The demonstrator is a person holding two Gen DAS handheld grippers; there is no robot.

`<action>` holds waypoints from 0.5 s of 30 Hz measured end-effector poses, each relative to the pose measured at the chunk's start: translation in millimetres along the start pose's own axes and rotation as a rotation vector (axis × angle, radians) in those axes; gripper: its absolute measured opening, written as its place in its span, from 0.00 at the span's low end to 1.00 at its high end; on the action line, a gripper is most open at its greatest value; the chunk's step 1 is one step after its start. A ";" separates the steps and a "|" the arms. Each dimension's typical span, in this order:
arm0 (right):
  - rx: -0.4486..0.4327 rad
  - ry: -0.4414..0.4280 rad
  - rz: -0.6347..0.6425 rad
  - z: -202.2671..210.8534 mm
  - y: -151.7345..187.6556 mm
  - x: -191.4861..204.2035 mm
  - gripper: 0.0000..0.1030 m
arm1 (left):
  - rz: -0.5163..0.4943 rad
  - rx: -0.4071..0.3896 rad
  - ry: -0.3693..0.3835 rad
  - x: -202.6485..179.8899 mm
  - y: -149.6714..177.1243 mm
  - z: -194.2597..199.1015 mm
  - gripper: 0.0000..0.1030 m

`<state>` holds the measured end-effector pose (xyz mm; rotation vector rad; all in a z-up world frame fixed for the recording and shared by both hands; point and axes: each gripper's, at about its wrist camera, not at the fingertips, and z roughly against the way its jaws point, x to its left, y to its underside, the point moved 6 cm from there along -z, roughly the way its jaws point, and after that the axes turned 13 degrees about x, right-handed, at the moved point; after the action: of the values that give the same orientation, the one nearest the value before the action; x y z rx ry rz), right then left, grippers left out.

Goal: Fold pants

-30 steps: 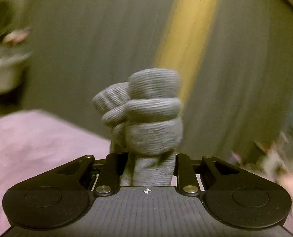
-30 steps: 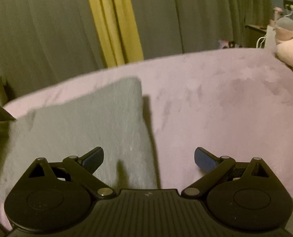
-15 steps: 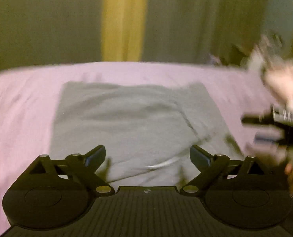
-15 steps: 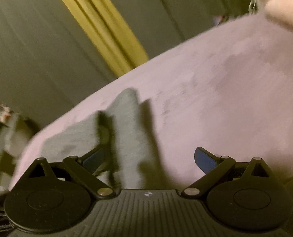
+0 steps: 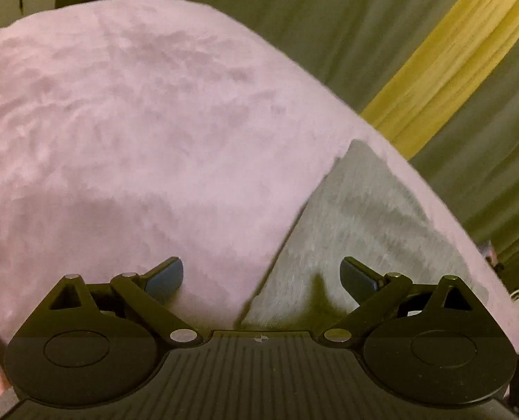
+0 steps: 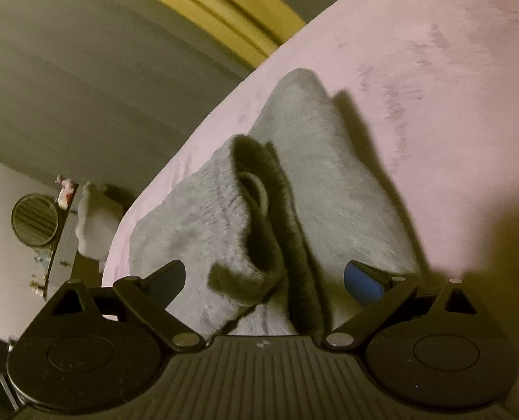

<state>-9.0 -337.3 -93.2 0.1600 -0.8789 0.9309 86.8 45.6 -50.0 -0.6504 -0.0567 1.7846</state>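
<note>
My left tongs (image 5: 261, 276) stand wide with nothing between them, hovering over the pink blanket (image 5: 137, 133). In that left wrist view the grey pants (image 5: 368, 224) lie flat in the lower right of the frame, their straight edge running up from the tongs toward the yellow curtain stripe (image 5: 445, 70) at upper right. My right tongs (image 6: 264, 276) are wide too; the pants (image 6: 315, 189) bunch up between the spread fingers at lower centre, a rolled fold with a pale drawstring loop (image 6: 259, 192) showing, but the pads don't pinch it.
</note>
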 end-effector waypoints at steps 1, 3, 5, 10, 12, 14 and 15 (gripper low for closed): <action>0.013 0.013 0.021 -6.2 -1.8 3.2 0.95 | 0.001 0.009 -0.009 -2.2 0.0 -3.5 0.97; 0.020 0.055 0.060 -14.8 -7.2 5.1 0.92 | 0.007 0.021 -0.015 1.8 0.5 -2.2 0.97; 0.012 0.098 0.098 -21.7 -11.4 10.3 0.83 | 0.017 0.028 -0.008 5.6 0.2 -6.4 0.97; 0.023 0.127 0.163 -29.0 -13.7 24.4 0.56 | 0.043 0.044 -0.003 8.1 1.8 -8.1 0.97; 0.032 0.122 0.167 -30.3 -14.8 25.1 0.57 | 0.045 0.046 -0.009 8.6 2.2 -8.7 0.97; 0.044 0.108 0.161 -33.1 -16.9 23.7 0.60 | 0.043 0.052 -0.018 8.0 2.5 -9.1 0.97; 0.047 0.105 0.156 -35.6 -18.2 23.8 0.62 | 0.043 0.056 -0.021 8.1 2.9 -9.7 0.97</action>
<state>32.6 -316.5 -95.0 0.0829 -0.7801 1.0966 87.4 49.2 -62.4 -0.5970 -0.0074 1.8278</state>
